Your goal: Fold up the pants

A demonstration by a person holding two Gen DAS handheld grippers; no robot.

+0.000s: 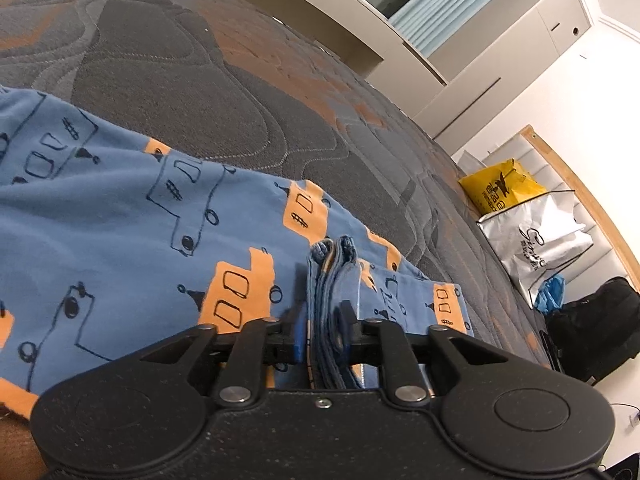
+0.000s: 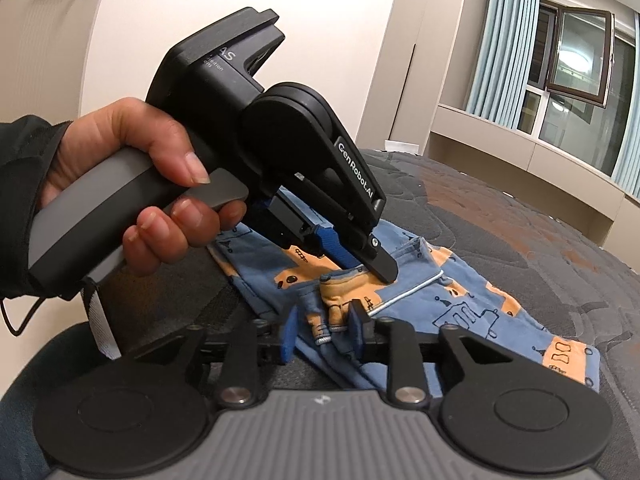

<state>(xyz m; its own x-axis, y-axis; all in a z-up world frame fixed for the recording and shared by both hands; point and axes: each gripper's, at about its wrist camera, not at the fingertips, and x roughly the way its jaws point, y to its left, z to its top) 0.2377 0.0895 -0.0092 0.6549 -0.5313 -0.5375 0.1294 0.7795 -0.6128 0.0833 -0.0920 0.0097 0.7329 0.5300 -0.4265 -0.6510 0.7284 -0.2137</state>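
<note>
Pants (image 1: 120,208) lie spread on the quilted grey-and-orange bed cover (image 1: 192,80) ahead of both your grippers — blue cloth printed with orange trucks and dark line drawings; your left gripper (image 1: 322,312) points down at the folded edge, and a thick bunch of blue layers stands up between its two fingers; the blue pad on one side lies against the cloth, yet a thin gap shows by the black finger (image 1: 347,312) on the other side, so the jaws stand a little apart around the bunch rather than pressing it; from the right wrist view your left hand (image 2: 132,184) wraps the grey handle, a dark sleeve (image 2: 28,200) at its wrist, and that gripper's tip comes down on the pants just beyond your right gripper (image 2: 326,328); your right gripper straddles a crumpled blue-and-orange fold with a small white drawstring end (image 2: 323,339) hanging between the fingers; the cloth sits loosely in the slot, with space at the blue pad's side, so these jaws too are parted, not clamped; a white cord (image 2: 408,292) runs across the pants just past the right fingers; beyond the left gripper and off the bed's far edge stand a yellow bag (image 1: 500,190), a silver bag (image 1: 536,244) beside it and a black bag (image 1: 600,320) nearer the floor; past the right gripper, well apart from the cloth, a window (image 2: 576,60) with pale blue curtains (image 2: 508,40) fills the wall.
</note>
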